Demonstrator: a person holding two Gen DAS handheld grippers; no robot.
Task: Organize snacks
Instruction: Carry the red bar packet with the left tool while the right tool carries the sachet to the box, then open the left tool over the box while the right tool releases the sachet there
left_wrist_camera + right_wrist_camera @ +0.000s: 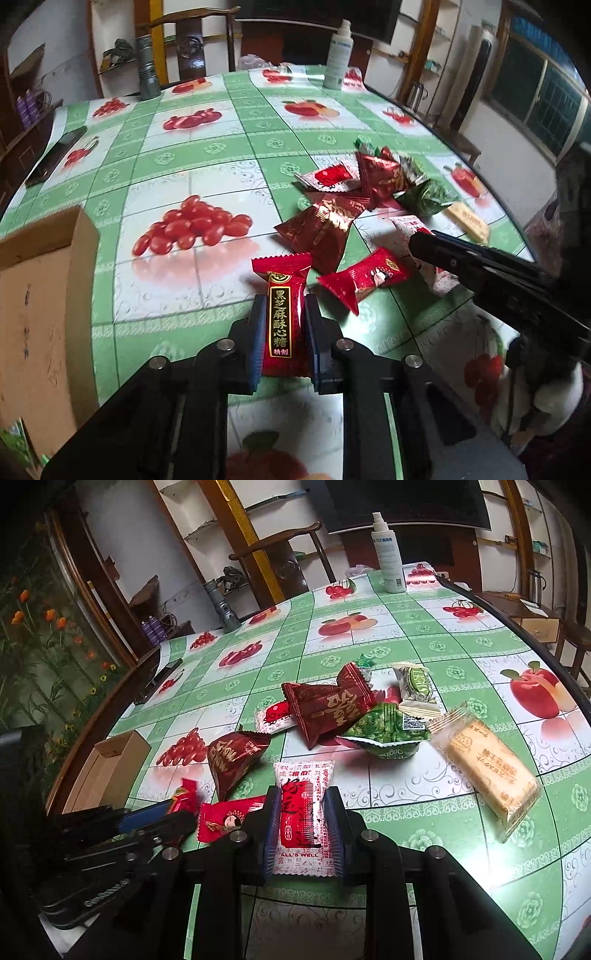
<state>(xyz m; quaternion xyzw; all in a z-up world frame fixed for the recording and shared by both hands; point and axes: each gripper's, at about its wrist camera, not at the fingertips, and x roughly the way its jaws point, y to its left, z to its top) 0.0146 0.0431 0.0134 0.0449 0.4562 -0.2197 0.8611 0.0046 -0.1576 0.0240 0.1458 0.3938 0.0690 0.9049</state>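
Two pickups in hand at once; judged to be the gathering step, with most of the heap not yet sorted.

Left gripper (284, 332): jaws drawn in tight on a glossy red candy wrapper with a black-and-gold label strip (282, 317). Pads press its long sides; the crimped top sticks out ahead of the tips. Held lengthwise, likely so the flat packet does not slip sideways.

Right gripper (301, 823): jaws partly closed, clamped on a white-and-red printed sachet marked ALL'S WELL (303, 812). The sachet fills the gap, its top edge poking forward of the tips.

Open brown cardboard box (40, 295) sits to the left of the left gripper, close by, mouth up. Probably the destination, which would explain why the left one works the near side of the heap.

Loose snacks lie ahead of both grippers on the green-and-white fruit-print tablecloth (221, 155):
- small red candy with a face print (225, 821), between the two grippers
- dark maroon foil pouches with gold script (325, 705), further ahead, overlapping
- green crinkled snack bag (384, 727), beyond the right tips
- clear-wrapped pale biscuit bar (487, 771), off to the right, apart from the rest
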